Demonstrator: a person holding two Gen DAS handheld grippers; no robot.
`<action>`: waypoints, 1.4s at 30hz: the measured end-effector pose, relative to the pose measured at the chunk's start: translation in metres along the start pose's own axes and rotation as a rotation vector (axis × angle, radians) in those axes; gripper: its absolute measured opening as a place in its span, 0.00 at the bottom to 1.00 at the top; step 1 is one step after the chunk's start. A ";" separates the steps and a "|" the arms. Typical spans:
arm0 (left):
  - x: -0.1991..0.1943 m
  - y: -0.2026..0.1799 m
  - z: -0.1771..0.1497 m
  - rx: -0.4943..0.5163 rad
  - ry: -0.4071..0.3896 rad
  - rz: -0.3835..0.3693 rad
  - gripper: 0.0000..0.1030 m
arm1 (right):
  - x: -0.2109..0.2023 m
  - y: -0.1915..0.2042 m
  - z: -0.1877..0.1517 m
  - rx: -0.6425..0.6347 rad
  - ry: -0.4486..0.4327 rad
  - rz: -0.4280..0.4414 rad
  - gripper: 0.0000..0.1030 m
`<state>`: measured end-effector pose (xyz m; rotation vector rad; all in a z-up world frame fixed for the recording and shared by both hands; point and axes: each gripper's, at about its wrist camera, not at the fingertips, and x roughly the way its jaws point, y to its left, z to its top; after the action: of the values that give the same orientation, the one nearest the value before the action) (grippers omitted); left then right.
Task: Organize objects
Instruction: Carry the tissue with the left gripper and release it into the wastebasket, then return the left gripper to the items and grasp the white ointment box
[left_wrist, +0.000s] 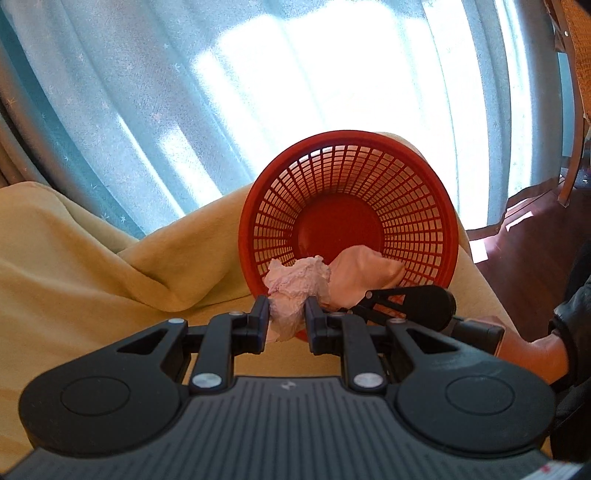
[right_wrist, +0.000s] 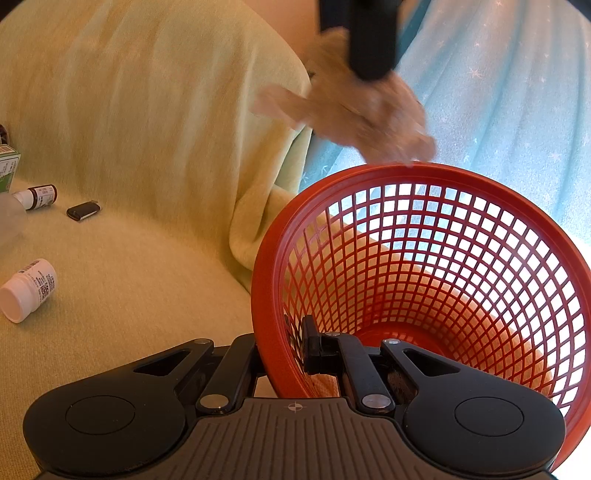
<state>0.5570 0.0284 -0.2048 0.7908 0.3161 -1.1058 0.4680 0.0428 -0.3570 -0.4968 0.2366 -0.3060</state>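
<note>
My left gripper (left_wrist: 286, 314) is shut on a crumpled pale pink cloth (left_wrist: 295, 280) right in front of the mouth of a red mesh basket (left_wrist: 347, 221). The basket lies tilted on its side with its opening toward me. Part of the cloth hangs over the basket's lower rim. In the right wrist view my right gripper (right_wrist: 288, 343) is shut on the red basket's (right_wrist: 424, 258) near rim, one finger inside and one outside. There the cloth (right_wrist: 354, 114) shows blurred above the rim, under the black left gripper (right_wrist: 373, 37). The right gripper (left_wrist: 371, 301) also shows at the rim in the left wrist view.
A yellow blanket (right_wrist: 129, 110) covers the seat. On it at the left lie a white bottle (right_wrist: 27, 291), a brown dropper bottle (right_wrist: 38, 195), a small black item (right_wrist: 83, 210) and a green box (right_wrist: 7, 170). A blue curtain (left_wrist: 184, 92) hangs behind. Dark wooden floor (left_wrist: 524, 236) lies at the right.
</note>
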 end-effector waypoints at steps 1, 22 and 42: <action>0.004 -0.002 0.004 0.004 -0.008 -0.006 0.16 | 0.000 0.000 0.000 0.001 0.000 0.001 0.02; 0.037 0.003 0.006 -0.067 -0.027 0.030 0.32 | -0.006 -0.005 -0.002 0.005 0.000 0.004 0.02; -0.051 0.064 -0.183 -0.353 0.266 0.285 0.55 | -0.002 -0.001 0.000 -0.002 0.003 0.005 0.02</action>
<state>0.6180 0.2059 -0.2750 0.6423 0.5858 -0.6520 0.4656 0.0423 -0.3561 -0.4975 0.2407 -0.3016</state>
